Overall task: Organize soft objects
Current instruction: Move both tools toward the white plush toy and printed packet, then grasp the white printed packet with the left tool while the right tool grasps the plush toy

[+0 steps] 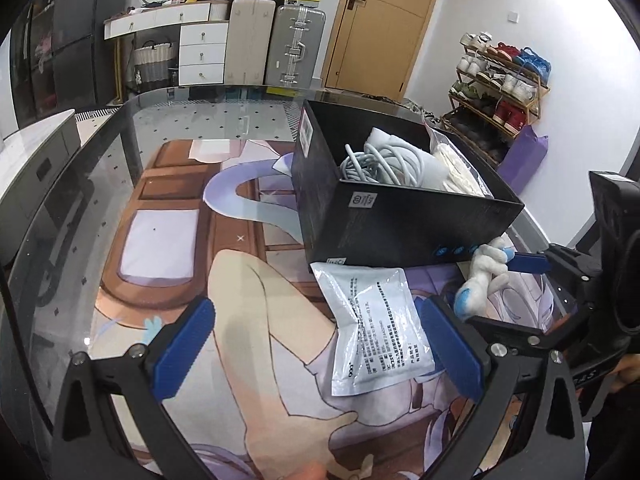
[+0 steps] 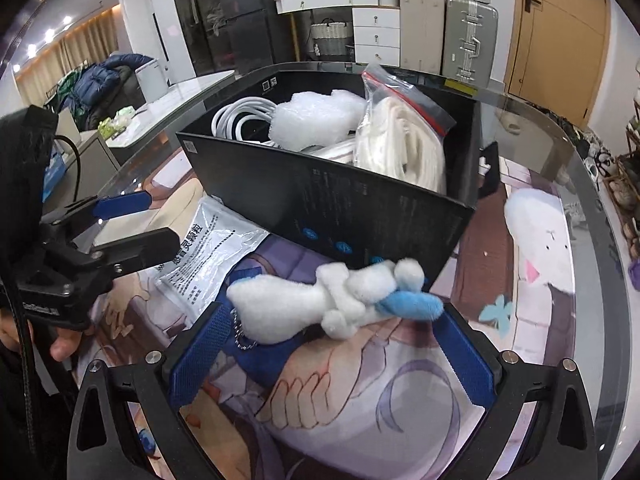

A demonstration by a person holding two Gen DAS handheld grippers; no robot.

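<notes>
A black box (image 1: 400, 220) (image 2: 360, 208) stands on the glass table and holds a coiled white cable (image 1: 380, 160) (image 2: 240, 116), bubble wrap (image 2: 316, 116) and a zip bag of white material (image 2: 404, 144). A white and blue plush keychain toy (image 2: 340, 300) (image 1: 480, 276) lies in front of the box, between the open fingers of my right gripper (image 2: 328, 356). A white foil pouch (image 1: 376, 328) (image 2: 204, 256) lies flat beside it, just inside the right finger of my open, empty left gripper (image 1: 320, 352).
The table (image 1: 120, 208) carries a printed anime mat under glass. Suitcases (image 1: 292, 44), a white drawer unit (image 1: 200, 52) and a door stand behind. A shoe rack (image 1: 500, 84) is at the right. A counter (image 2: 160, 96) lies left of the table.
</notes>
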